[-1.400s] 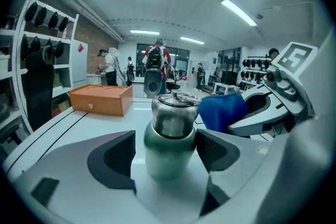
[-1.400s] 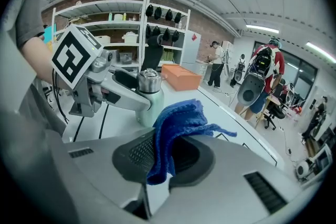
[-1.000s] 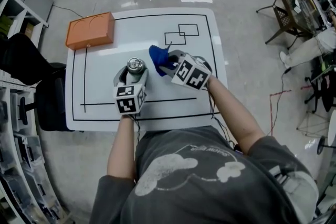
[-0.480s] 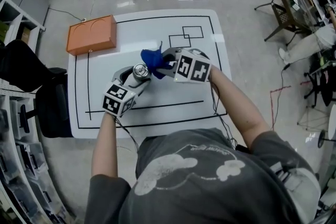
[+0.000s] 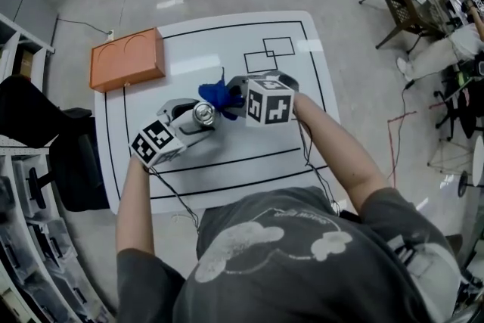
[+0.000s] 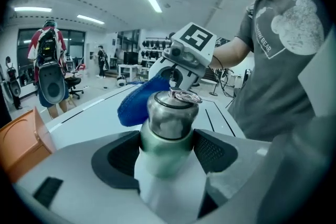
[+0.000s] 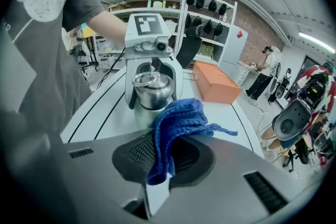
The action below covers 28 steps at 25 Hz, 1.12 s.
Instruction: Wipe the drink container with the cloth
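Note:
A silver drink can (image 5: 203,113) leans over the white table (image 5: 302,155), and my left gripper (image 5: 193,119) is shut on its body. In the left gripper view the can (image 6: 169,128) fills the gap between both pads, its pull-tab top up. My right gripper (image 5: 231,96) is shut on a blue cloth (image 5: 218,93). The cloth bunches against the can's far side and appears to touch it. From the right gripper view, the cloth (image 7: 176,128) hangs from the jaws in front of the can (image 7: 152,93), which hides part of the left gripper (image 7: 150,68) behind it.
An orange box (image 5: 127,58) lies at the table's far left corner. Black lines and two overlapping rectangles (image 5: 268,53) are drawn on the tabletop. A black chair (image 5: 45,140) stands left of the table, with shelves beyond it. People stand farther back in the room.
The left gripper has rolled, tipping the can from upright to leaning, and its marker cube has swung left. The right gripper has carried the cloth left, up to the can.

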Each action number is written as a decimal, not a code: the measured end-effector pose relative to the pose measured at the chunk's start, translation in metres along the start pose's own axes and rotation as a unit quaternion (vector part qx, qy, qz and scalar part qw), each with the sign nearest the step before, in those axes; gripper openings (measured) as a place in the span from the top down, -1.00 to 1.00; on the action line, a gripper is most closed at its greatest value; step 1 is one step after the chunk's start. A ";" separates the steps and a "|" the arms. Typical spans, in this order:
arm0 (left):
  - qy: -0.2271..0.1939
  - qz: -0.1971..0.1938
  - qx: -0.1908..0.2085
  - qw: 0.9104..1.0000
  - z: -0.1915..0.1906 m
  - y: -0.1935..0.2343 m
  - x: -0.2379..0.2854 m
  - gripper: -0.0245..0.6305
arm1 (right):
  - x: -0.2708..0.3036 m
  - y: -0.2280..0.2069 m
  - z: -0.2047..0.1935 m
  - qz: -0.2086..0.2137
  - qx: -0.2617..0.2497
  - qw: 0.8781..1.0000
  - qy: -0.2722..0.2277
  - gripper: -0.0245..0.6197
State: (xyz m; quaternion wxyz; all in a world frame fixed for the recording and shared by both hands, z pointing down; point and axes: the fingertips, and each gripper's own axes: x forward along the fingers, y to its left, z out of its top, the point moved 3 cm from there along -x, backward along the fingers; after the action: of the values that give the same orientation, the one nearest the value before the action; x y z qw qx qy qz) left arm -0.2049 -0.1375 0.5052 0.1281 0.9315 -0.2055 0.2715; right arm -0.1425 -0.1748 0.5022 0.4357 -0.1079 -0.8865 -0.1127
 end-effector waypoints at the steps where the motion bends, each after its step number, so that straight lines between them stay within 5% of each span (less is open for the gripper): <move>1: -0.003 -0.006 0.002 1.000 0.001 0.000 0.000 -0.05 | 0.004 -0.001 -0.003 0.001 0.000 1.000 0.008 0.79; 16: -0.021 -0.004 -0.016 1.000 0.001 -0.001 0.000 -0.05 | 0.041 -0.002 -0.028 -0.001 0.048 0.998 0.035 0.79; 22: -0.033 0.068 -0.079 0.994 -0.003 -0.004 -0.002 -0.05 | 0.034 0.001 -0.032 -0.043 0.076 0.996 0.012 0.79; 28: -0.040 0.170 -0.151 0.973 -0.011 -0.011 -0.009 -0.05 | 0.016 0.004 -0.032 -0.067 0.112 0.991 -0.033 0.79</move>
State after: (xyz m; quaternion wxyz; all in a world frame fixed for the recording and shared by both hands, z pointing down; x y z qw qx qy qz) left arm -0.2121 -0.1210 0.5076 0.2108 0.8631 -0.4041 0.2175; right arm -0.1269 -0.1790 0.5343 0.4071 -0.0023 -0.9126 -0.0377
